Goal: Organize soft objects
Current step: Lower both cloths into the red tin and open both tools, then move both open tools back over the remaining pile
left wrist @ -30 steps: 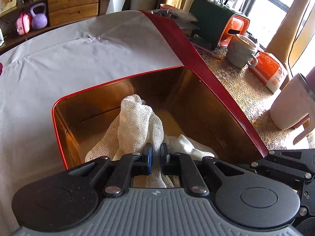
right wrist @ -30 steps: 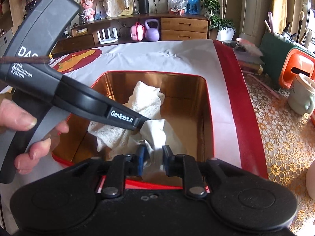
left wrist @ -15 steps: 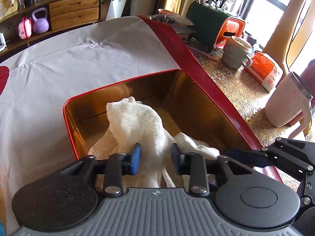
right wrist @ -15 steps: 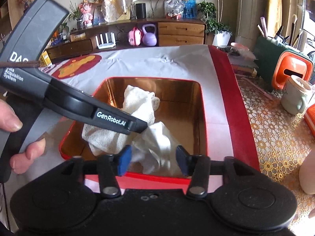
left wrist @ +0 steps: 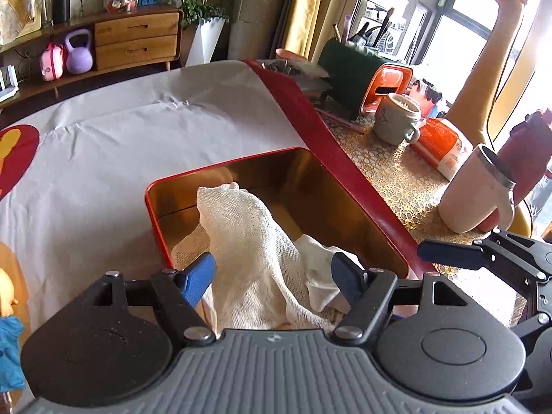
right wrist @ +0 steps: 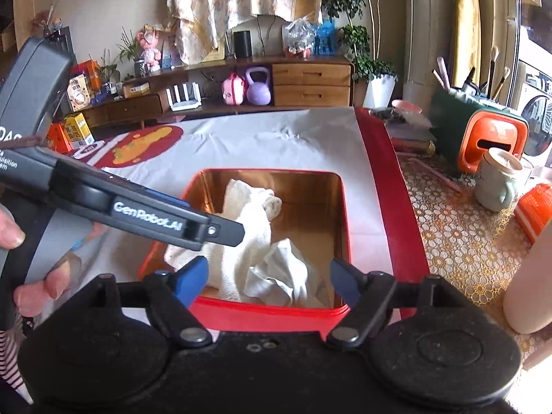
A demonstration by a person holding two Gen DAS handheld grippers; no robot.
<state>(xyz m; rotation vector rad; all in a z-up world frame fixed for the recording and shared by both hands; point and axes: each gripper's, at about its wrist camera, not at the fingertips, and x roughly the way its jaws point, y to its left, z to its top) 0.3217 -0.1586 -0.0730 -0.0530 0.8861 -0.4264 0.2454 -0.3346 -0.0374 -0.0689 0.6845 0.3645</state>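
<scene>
A red tin with a gold inside (left wrist: pixel 220 169) (right wrist: pixel 345 207) stands on the white cloth. In it lie a cream gauze cloth (left wrist: pixel 248 234) (right wrist: pixel 248 207) and a smooth white cloth (left wrist: pixel 317 258) (right wrist: pixel 283 272). My left gripper (left wrist: pixel 272 276) is open, its jaws wide either side of the gauze, just above the tin's near left corner. My right gripper (right wrist: pixel 269 279) is open and empty above the tin's near rim. The left gripper's body crosses the right wrist view (right wrist: pixel 145 210) over the tin's left side.
To the right of the tin, on a lace mat, stand a pale green mug (left wrist: pixel 396 117) (right wrist: pixel 500 179), a white tumbler (left wrist: pixel 476 193), orange packs (left wrist: pixel 441 141) and a green-and-orange holder (right wrist: pixel 483 134). A sideboard (right wrist: pixel 310 82) stands behind the table.
Both grippers let go of their cloths: the left opened off the gauze, the right off the white cloth. Both drew back and up from the tin; the cloths stay inside.
</scene>
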